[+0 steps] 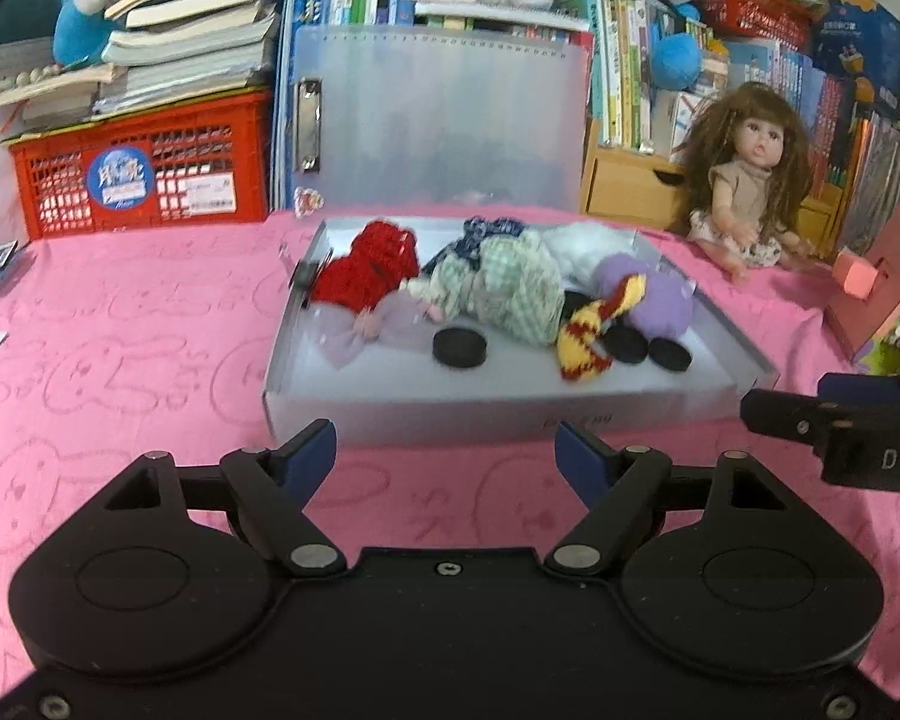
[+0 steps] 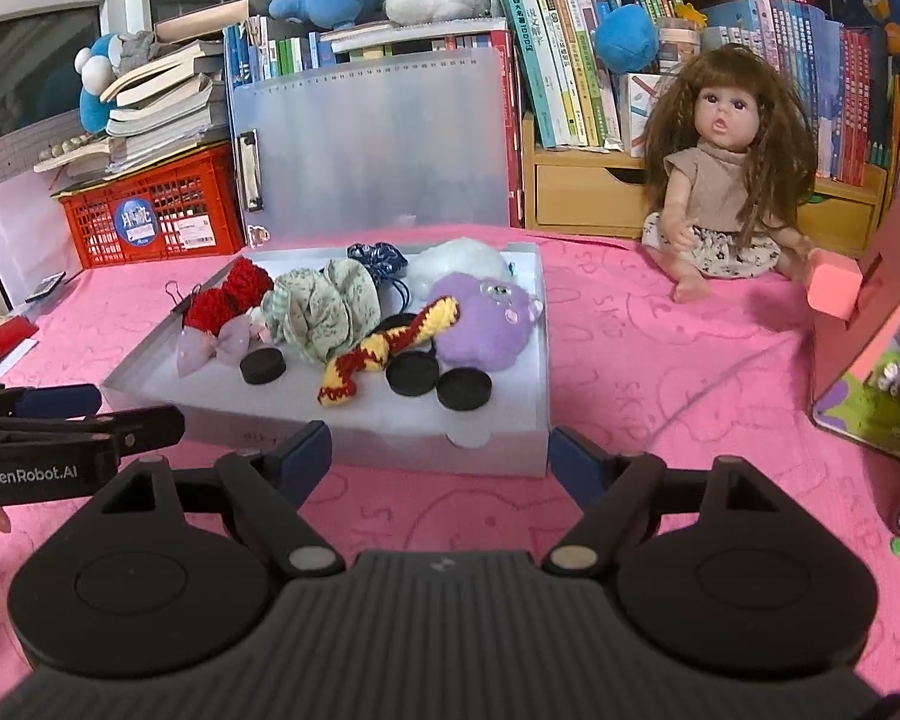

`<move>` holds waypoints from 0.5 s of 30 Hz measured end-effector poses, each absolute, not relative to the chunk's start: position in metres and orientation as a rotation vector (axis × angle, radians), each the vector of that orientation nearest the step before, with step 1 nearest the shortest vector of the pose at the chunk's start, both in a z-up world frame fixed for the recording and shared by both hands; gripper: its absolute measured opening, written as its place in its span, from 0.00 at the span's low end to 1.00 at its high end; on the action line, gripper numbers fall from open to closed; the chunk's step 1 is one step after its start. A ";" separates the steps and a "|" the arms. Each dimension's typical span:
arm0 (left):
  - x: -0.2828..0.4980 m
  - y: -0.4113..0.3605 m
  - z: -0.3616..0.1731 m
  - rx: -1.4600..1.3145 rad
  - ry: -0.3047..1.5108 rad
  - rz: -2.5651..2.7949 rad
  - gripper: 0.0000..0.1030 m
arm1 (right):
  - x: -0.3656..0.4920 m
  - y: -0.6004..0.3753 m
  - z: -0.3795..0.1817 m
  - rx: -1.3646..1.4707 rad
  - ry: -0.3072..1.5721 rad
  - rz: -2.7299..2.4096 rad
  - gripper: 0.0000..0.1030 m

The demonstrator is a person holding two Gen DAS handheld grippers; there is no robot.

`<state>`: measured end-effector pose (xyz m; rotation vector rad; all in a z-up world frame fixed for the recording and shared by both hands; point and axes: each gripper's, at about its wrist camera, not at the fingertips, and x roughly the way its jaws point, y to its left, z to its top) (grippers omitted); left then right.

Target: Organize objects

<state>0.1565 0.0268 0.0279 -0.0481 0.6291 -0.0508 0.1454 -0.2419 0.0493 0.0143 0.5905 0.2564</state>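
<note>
A shallow white box (image 1: 498, 411) (image 2: 390, 438) lies on the pink cloth. It holds a red knitted piece (image 1: 366, 267) (image 2: 228, 297), a green checked scrunchie (image 1: 510, 288) (image 2: 324, 306), a purple plush (image 1: 654, 300) (image 2: 486, 318), a yellow-and-red knitted strip (image 1: 588, 342) (image 2: 384, 348) and three black discs (image 1: 459, 348) (image 2: 262, 367). My left gripper (image 1: 447, 453) stands open just short of the box's near wall, nothing between its fingers. My right gripper (image 2: 441, 453) is open too, at the box's near right corner.
A doll (image 1: 744, 180) (image 2: 726, 180) sits at the back right. A red crate (image 1: 138, 180) under stacked books stands back left, a translucent folder (image 1: 444, 120) behind the box. A pink toy house (image 2: 870, 312) is at the right edge. Books and plush toys fill the back.
</note>
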 end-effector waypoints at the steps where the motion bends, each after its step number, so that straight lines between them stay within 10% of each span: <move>1: 0.155 0.027 0.025 -0.045 0.634 -0.046 0.77 | 0.144 -0.242 0.047 0.014 0.593 0.256 0.85; 15: 0.153 0.034 -0.004 -0.030 0.670 0.010 0.82 | 0.140 -0.235 0.013 -0.016 0.646 0.217 0.88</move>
